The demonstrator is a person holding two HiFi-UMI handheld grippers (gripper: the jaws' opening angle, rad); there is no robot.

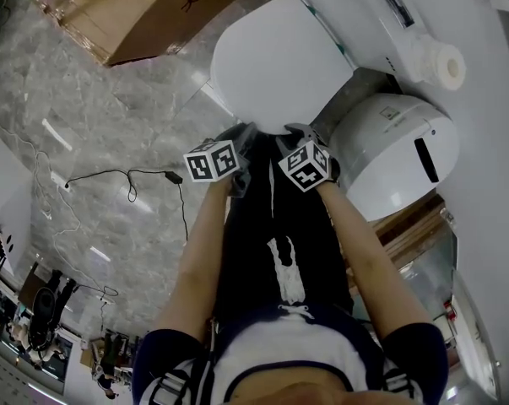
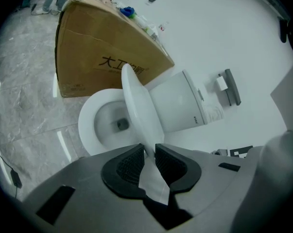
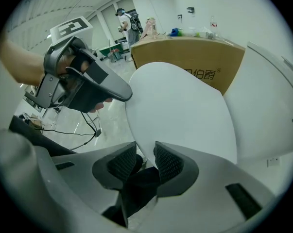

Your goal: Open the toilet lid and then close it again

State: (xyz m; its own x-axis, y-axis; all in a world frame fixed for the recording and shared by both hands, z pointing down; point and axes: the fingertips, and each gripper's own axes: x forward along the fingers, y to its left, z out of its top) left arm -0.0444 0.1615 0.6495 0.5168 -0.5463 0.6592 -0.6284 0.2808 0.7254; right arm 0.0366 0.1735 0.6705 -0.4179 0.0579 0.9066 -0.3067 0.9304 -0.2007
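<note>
The white toilet lid (image 1: 279,66) stands part-way raised over the bowl (image 2: 100,125). In the left gripper view the lid (image 2: 136,106) shows edge-on, running straight into the jaws. My left gripper (image 2: 149,152) is shut on its front rim, left of centre (image 1: 246,133). My right gripper (image 1: 296,133) holds the same rim just to the right. In the right gripper view the lid (image 3: 185,115) fills the middle, and its rim sits between the tips of the right gripper (image 3: 146,154). The left gripper (image 3: 129,93) shows there against the lid's left edge.
The tank (image 1: 364,15) stands behind the lid against the white wall. A cardboard box (image 1: 153,15) lies on the marble floor to the left. A white domed bin (image 1: 389,154) and a paper roll (image 1: 444,66) are at the right. A black cable (image 1: 127,175) trails on the floor.
</note>
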